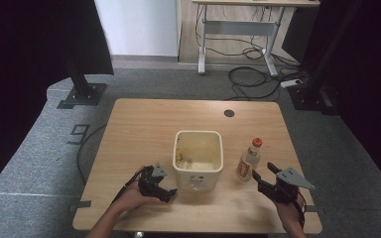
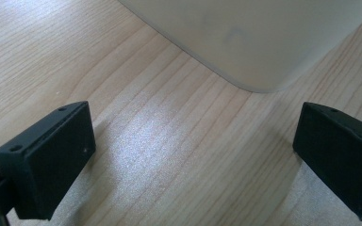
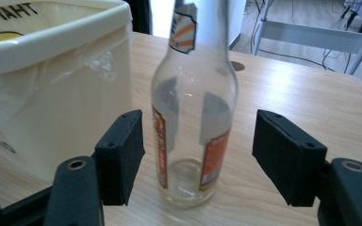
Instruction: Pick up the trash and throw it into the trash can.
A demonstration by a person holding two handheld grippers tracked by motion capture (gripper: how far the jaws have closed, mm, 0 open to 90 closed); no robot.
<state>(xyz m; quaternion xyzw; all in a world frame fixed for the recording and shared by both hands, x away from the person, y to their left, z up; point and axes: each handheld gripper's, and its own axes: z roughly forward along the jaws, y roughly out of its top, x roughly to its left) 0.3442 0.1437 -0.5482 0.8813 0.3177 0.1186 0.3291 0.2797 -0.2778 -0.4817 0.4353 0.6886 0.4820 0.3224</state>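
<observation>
A clear empty glass bottle (image 1: 248, 161) with an orange cap and orange labels stands upright on the wooden table (image 1: 144, 124), just right of a cream plastic bucket (image 1: 198, 177). My right gripper (image 1: 263, 170) is low at the bottle's near right. In the right gripper view the bottle (image 3: 193, 108) stands between the jaws of my right gripper (image 3: 198, 155), with a gap on each side, so it is open. My left gripper (image 1: 171, 191) lies low at the bucket's near left corner. Its jaws are wide apart over bare wood, with the bucket's rounded corner (image 2: 250, 37) just ahead.
The bucket (image 3: 52, 103) is open-topped with scraps on its bottom. A round cable hole (image 1: 229, 113) sits near the table's far right edge. Beyond the table are grey carpet, floor cables (image 1: 253, 79), a desk frame (image 1: 248, 27) and a black stand (image 1: 82, 89).
</observation>
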